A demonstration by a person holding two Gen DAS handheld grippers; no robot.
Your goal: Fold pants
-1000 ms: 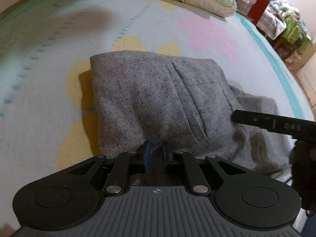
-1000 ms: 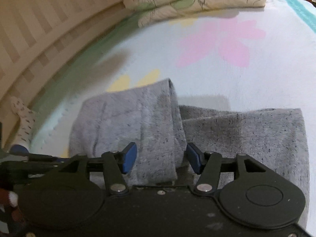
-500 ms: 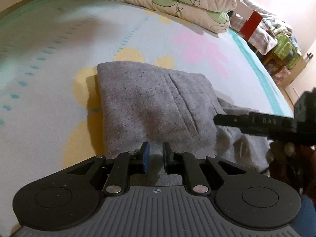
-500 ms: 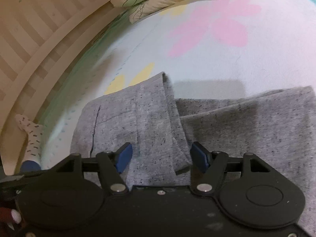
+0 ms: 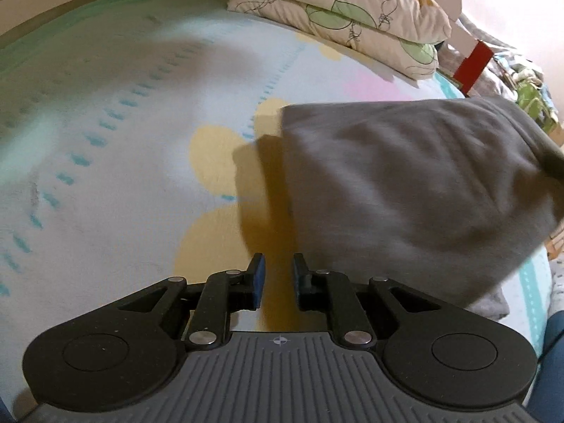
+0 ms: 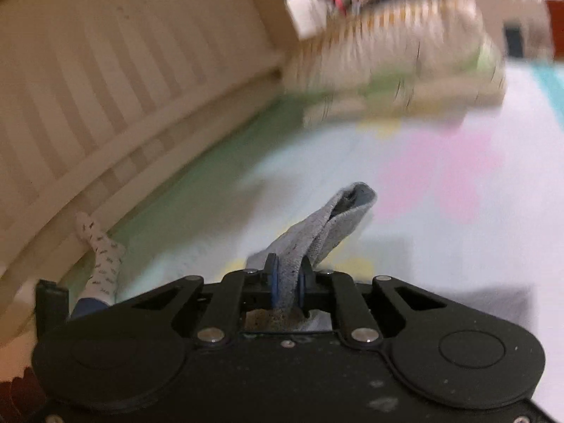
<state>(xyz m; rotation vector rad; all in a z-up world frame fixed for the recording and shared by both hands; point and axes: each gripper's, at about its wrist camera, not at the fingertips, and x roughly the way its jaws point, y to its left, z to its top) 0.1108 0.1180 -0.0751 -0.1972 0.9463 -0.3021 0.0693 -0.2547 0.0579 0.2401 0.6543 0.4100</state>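
right gripper (image 6: 287,280) is clamped tight on a bunched edge of the grey pants (image 5: 416,190), the cloth pinched between its blue pads and sticking up ahead of it. in the left view the pants hang lifted as a folded bundle above the bed (image 5: 123,162), throwing a shadow onto the yellow flower print, out toward the bed's right side. left gripper (image 5: 278,276) hangs low over the sheet just beside the bundle, fingers a little apart, holding nothing. pillows (image 5: 352,21) sit at the far edge. looks like the folding is well along, the pants already compact; what's left, i'd judge, is laying the bundle down and squaring it.
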